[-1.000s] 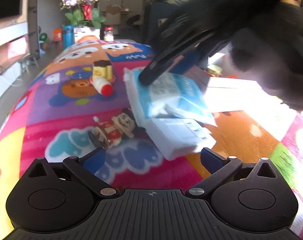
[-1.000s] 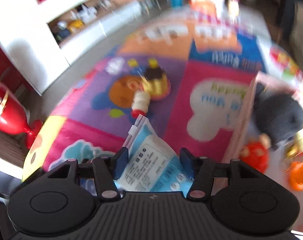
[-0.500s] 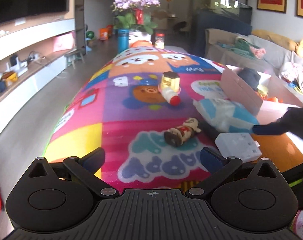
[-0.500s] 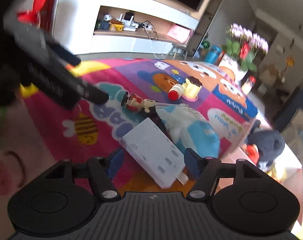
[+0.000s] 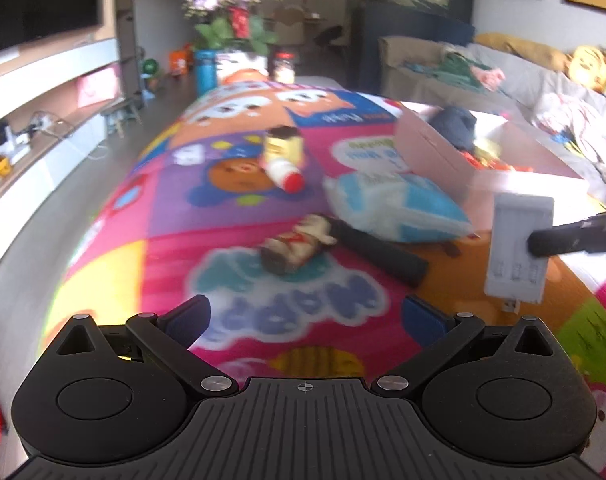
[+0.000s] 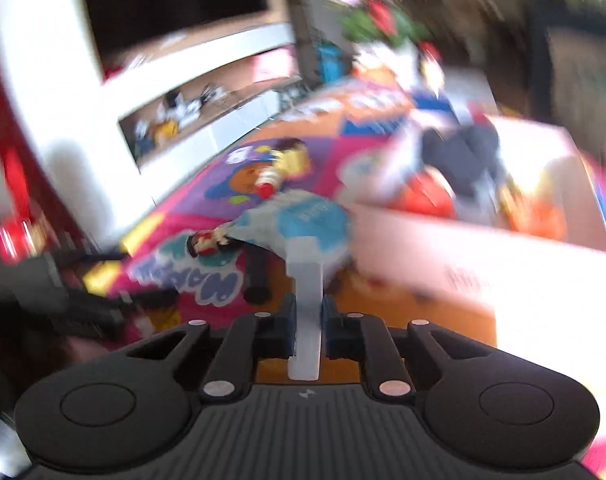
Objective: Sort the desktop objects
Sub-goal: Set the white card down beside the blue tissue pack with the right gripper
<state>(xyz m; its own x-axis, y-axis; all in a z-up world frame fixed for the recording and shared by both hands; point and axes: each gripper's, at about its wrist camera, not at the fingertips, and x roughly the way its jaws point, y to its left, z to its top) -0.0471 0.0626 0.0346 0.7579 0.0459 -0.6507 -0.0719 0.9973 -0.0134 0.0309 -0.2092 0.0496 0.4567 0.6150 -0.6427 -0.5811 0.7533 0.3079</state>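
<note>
Right tongs (image 6: 307,330) now clamp white charger (image 6: 307,312), lifted off mat; left tongs (image 5: 307,316) spread wide.

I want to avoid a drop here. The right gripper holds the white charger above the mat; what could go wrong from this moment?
1. The right gripper pinches the white charger only by its thin edge, so it may swivel or slip out.
2. The right wrist view is blurred by fast motion; a swing could knock the charger against the cardboard box wall.
3. If it falls, it may land on the blue tissue pack or black handle below.
</note>
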